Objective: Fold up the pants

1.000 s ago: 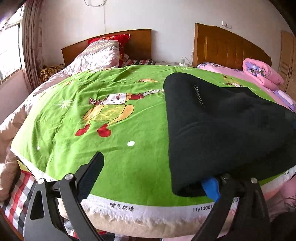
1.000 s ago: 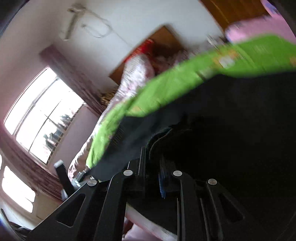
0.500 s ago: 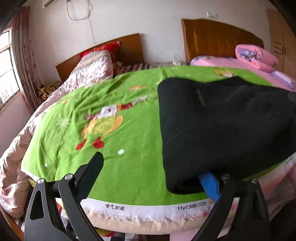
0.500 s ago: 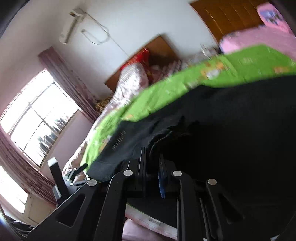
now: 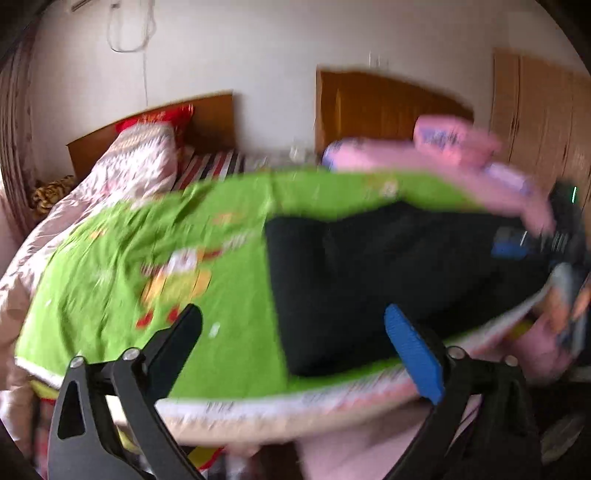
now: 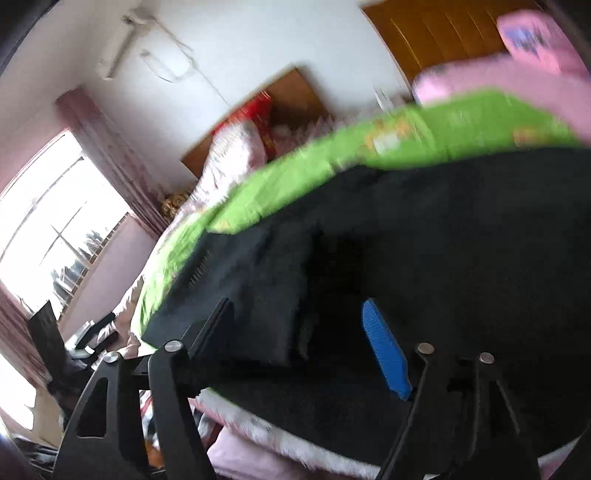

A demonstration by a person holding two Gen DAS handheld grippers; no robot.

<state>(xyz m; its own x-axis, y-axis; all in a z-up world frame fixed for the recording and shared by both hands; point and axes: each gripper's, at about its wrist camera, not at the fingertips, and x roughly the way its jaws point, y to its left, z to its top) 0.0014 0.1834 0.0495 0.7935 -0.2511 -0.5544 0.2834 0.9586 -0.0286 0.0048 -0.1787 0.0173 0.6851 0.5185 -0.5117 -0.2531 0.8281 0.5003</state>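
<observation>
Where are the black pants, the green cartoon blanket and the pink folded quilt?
Black fabric pants [image 5: 369, 266]: left wrist view, middle of the folded cloth.
Green cartoon-print blanket [image 5: 229, 354]: left wrist view, bare near part.
Pink folded quilt [image 6: 535, 33]: right wrist view, top fold.

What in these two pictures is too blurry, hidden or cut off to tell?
- Left view: the cartoon print on the green blanket is smeared by motion blur.
- Left view: the right tool is blurred and cut by the right edge.
- Right view: the far end of the black pants runs past the right edge.
- Right view: the left tool is small and partly hidden.
</observation>
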